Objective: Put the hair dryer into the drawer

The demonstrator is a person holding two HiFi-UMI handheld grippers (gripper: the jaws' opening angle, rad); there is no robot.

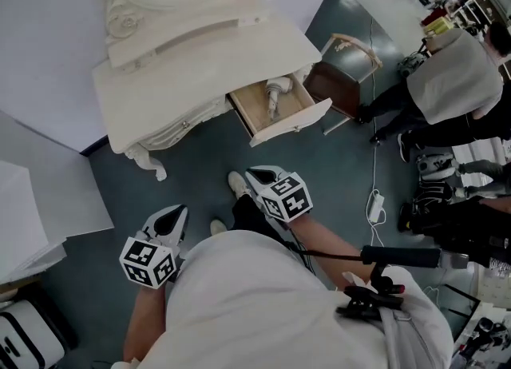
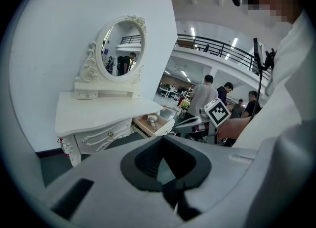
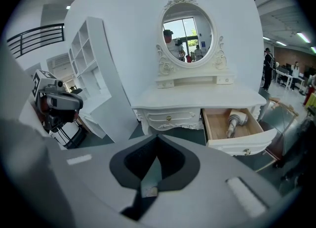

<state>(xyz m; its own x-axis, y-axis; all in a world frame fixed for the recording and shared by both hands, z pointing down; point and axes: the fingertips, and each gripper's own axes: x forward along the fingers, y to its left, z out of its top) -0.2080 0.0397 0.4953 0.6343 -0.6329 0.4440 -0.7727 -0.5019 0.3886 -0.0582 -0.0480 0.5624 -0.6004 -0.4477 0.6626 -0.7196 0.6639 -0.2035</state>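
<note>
A pale hair dryer [image 1: 275, 96] [image 3: 235, 121] [image 2: 152, 120] lies inside the open wooden drawer [image 1: 292, 128] [image 3: 243, 143] [image 2: 166, 128] on the right side of a white dressing table [image 1: 184, 72]. Both grippers hang over the floor in front of the table, well short of the drawer. My right gripper [image 1: 260, 174] [image 3: 150, 185] is shut and empty, its tips toward the drawer. My left gripper [image 1: 177, 214] [image 2: 166, 182] is lower left, its jaws together with nothing in them.
An oval mirror [image 3: 187, 32] tops the table. A brown chair [image 1: 342, 78] stands right of the drawer. People [image 1: 451, 80] and gear crowd the right side. A cable with an adapter [image 1: 375, 206] lies on the floor. White shelves [image 3: 94, 74] stand left.
</note>
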